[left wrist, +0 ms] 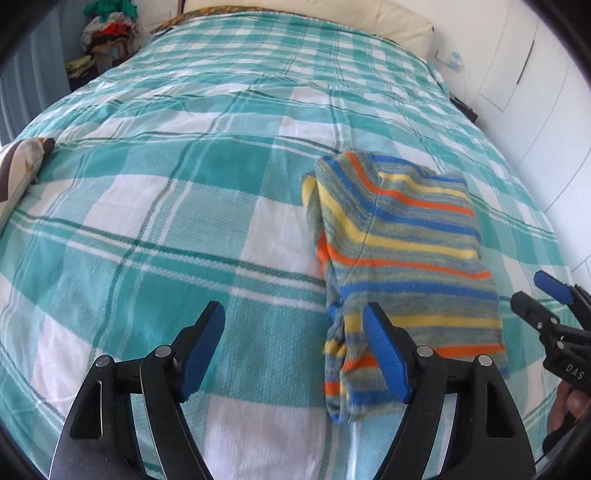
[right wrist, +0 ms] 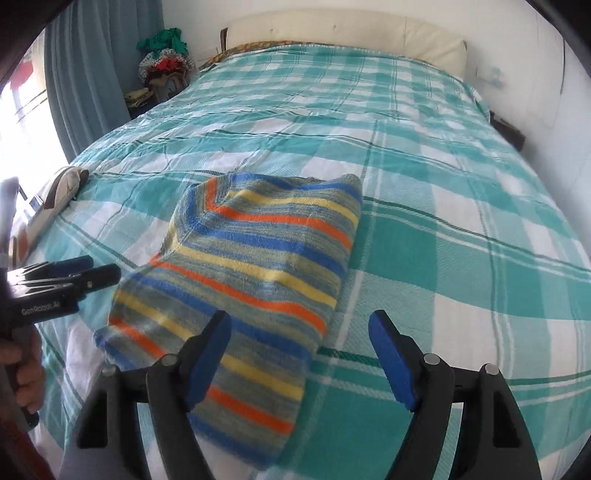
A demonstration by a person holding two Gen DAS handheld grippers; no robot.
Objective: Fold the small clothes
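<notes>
Was a big bed with a teal-and-white checked blanket (right wrist: 424, 192), cream pillow (right wrist: 369, 33) up at the head, blue curtain (right wrist: 92, 74) and a heap of stuff (right wrist: 166, 62) off in the far left corner, probably clothes but too blurry to call. Plenty of bare blanket all around, white wall (left wrist: 535, 92) close on the right side. Striped knit garment (right wrist: 258, 266) lay folded into a rough rectangle near the foot edge, flanked by the left gripper (left wrist: 295, 354) and right gripper (right wrist: 301, 358), both spread wide and gripping nothing.
</notes>
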